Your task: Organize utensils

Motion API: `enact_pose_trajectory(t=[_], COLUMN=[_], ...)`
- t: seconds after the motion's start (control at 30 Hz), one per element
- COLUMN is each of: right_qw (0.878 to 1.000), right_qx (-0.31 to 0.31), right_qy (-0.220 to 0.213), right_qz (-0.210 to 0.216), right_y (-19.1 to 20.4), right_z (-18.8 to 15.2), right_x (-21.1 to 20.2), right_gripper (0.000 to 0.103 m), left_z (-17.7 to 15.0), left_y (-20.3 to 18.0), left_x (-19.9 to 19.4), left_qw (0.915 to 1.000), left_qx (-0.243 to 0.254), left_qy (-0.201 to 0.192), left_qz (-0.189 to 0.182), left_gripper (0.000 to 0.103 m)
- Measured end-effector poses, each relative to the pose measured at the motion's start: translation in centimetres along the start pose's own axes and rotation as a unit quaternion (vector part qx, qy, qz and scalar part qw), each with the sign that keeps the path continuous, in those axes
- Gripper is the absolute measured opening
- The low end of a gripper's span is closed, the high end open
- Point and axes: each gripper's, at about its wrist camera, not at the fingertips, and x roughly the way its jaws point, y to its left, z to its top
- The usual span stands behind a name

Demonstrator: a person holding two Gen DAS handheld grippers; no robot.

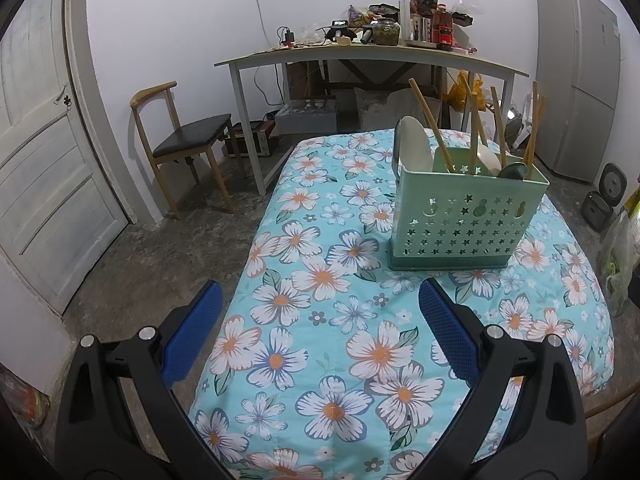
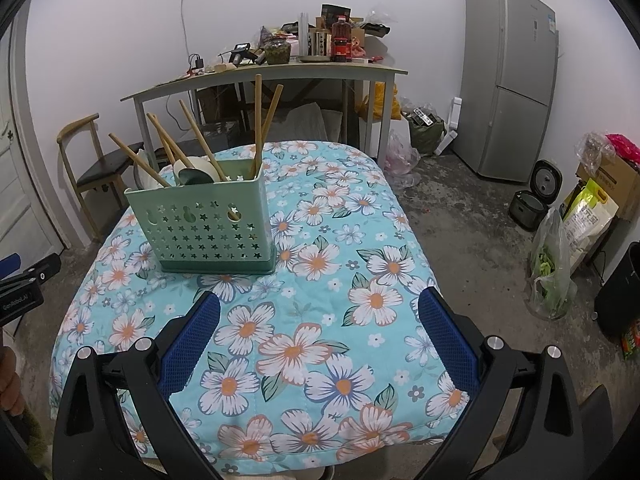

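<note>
The green utensil holder [image 1: 466,216] stood upright on the flowered cloth [image 1: 320,320] covering the surface, with chopsticks [image 1: 430,120] and spoons [image 1: 416,144] (handles leaning at various angles) already inside. The left tool [image 1: 320,320] and the right tool [image 2: 319,326] both hovered spread wide above the cloth, gripping nothing, short of the holder.

The left gripper [image 1: 320,308] is showing two black plastic arms, each shaped like a big bent leg with a long hole in it. Its fingers [image 1: 448,332] are wearing bright blue pads with a bumpy net pattern. Round silver screws [image 1: 147,333] are shining on the black joints. The right gripper [image 2: 319,312] is looking just the same, with blue fingers [image 2: 190,340] and silver screws [image 2: 493,341]. Small white letters are showing on a black part at the left edge of the right wrist view.
</note>
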Motion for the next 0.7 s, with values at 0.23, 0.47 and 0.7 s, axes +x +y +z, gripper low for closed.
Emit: enact_pose_trajectory(t=[0.23, 0.47, 0.7], right_qw=[1.0, 1.0, 1.0], right_qx=[0.0, 0.001, 0.0], right_qy=[0.0, 0.0, 0.0], right_qz=[0.0, 0.0, 0.0], right_y=[-0.01, 0.1, 0.18], right_z=[-0.02, -0.01, -0.02], right_x=[-0.02, -0.01, -0.02], right_gripper=[0.097, 0.097, 0.097], left_z=[-0.02, 0.0, -0.1], left_y=[0.03, 0.1, 0.14], left_x=[0.0, 0.09, 0.13], left_qw=[1.0, 1.0, 1.0], left_qx=[-0.001, 0.0, -0.001], left_qy=[0.001, 0.002, 0.003], left_qz=[-0.001, -0.001, -0.001], left_gripper=[0.095, 0.095, 0.095])
